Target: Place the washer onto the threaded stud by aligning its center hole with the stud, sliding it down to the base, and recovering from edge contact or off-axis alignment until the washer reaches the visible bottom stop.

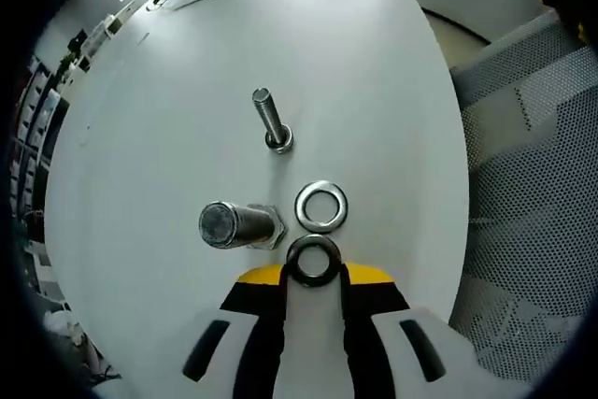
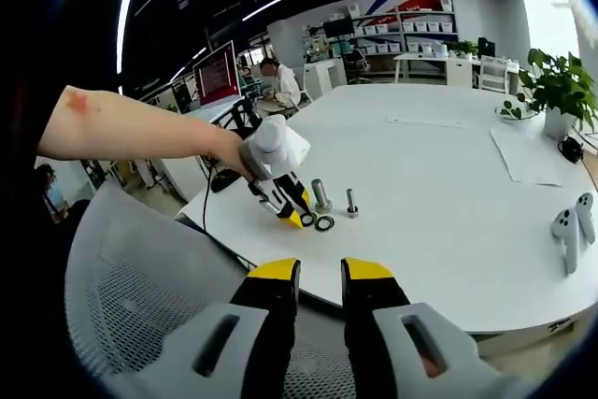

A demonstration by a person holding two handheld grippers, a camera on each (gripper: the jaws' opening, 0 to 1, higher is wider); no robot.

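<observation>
Washer [image 1: 314, 261] sits pinched at the left claw [image 1: 314, 273] tips, low over the white worktop [image 1: 374, 91], just beside a second washer [image 1: 321, 206]. Right claw [image 2: 320, 273] hangs narrow, empty. Off-axis approach could catch the slim threaded stud [image 1: 270, 120] tip.

left gripper [image 1: 315, 273] down, right gripper [image 2: 320, 273] raised

Bright, even overhead light; fisheye-warped edges.
</observation>
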